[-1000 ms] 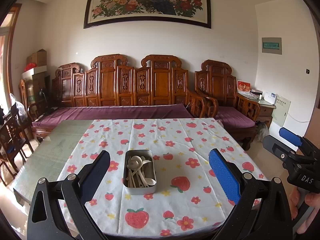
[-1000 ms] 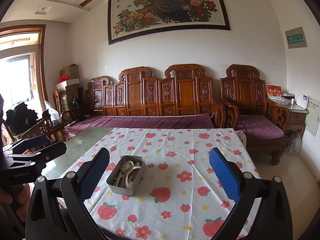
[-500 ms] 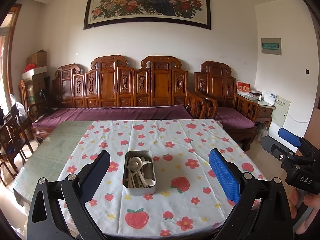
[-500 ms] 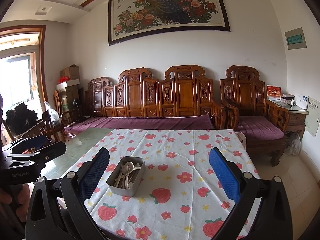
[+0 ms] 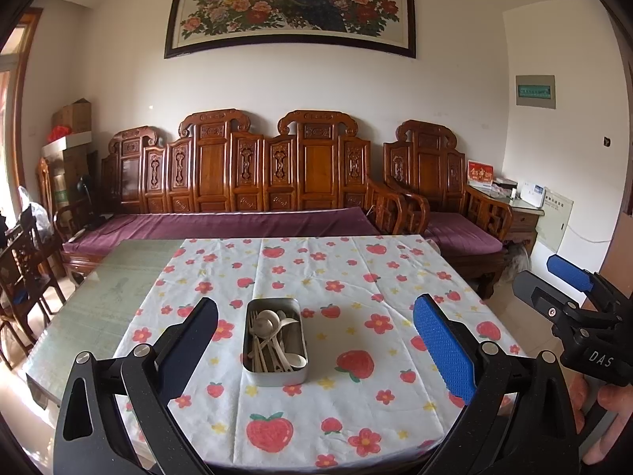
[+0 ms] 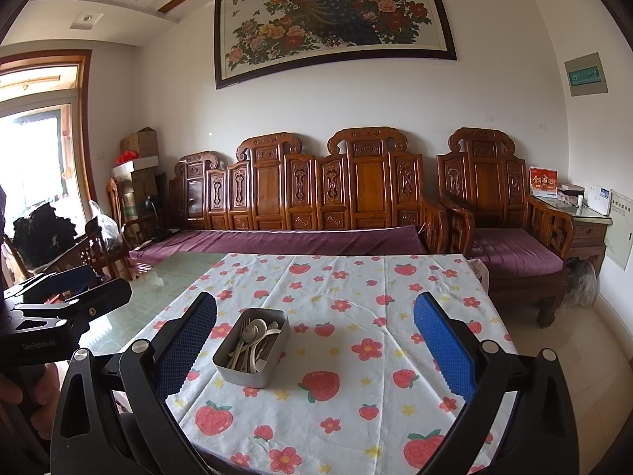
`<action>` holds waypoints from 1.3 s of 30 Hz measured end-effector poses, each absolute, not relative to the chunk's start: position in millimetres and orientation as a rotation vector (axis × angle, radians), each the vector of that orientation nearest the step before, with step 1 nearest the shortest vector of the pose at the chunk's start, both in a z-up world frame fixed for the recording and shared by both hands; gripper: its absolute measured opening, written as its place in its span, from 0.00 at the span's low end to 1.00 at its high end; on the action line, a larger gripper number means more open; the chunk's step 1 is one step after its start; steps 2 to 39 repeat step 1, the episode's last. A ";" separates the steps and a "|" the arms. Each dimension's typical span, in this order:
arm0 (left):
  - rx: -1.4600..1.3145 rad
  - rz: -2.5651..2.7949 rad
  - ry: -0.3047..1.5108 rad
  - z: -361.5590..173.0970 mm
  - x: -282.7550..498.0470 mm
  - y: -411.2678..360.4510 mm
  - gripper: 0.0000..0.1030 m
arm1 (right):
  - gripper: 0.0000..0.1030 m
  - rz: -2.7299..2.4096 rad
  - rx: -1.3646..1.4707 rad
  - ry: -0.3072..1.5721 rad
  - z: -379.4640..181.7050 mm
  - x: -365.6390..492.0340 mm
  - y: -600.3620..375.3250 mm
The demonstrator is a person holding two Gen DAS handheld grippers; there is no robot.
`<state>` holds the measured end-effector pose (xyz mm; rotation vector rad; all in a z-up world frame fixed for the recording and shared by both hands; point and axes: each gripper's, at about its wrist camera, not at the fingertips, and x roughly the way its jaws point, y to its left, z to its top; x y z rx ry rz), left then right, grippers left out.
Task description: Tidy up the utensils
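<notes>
A metal tin (image 5: 275,374) (image 6: 245,376) stands on the strawberry-print tablecloth (image 5: 356,277) (image 6: 356,285), holding several pale spoons and forks (image 5: 273,336) (image 6: 253,342) in a loose heap. My left gripper (image 5: 316,340) hovers open in front of the tin, which shows between its fingers. My right gripper (image 6: 314,340) is open too, with the tin just inside its left finger. Nothing is held in either. Each gripper shows in the other's view, the right one (image 5: 573,297) at the right edge and the left one (image 6: 67,293) at the left edge.
The cloth covers the right part of a glass-topped table (image 5: 99,301) (image 6: 170,281). A carved wooden bench with purple cushions (image 5: 237,225) (image 6: 277,241) runs behind it, an armchair (image 5: 455,229) (image 6: 510,245) to its right. Dark chairs (image 5: 19,269) stand at the left.
</notes>
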<state>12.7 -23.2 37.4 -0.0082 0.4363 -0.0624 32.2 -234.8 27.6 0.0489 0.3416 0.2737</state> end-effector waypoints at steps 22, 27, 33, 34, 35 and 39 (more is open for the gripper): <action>-0.009 -0.064 0.435 37.4 12.7 -23.1 0.93 | 0.98 0.274 0.049 0.342 27.0 32.2 -235.0; -0.009 -0.064 0.435 37.4 12.7 -23.1 0.93 | 0.98 0.274 0.049 0.342 27.0 32.2 -235.0; -0.009 -0.064 0.435 37.4 12.7 -23.1 0.93 | 0.98 0.274 0.049 0.342 27.0 32.2 -235.0; -0.009 -0.064 0.435 37.4 12.7 -23.1 0.93 | 0.98 0.274 0.049 0.342 27.0 32.2 -235.0; -0.009 -0.064 0.435 37.4 12.7 -23.1 0.93 | 0.98 0.274 0.049 0.342 27.0 32.2 -235.0; -0.009 -0.064 0.435 37.4 12.7 -23.1 0.93 | 0.98 0.274 0.049 0.342 27.0 32.2 -235.0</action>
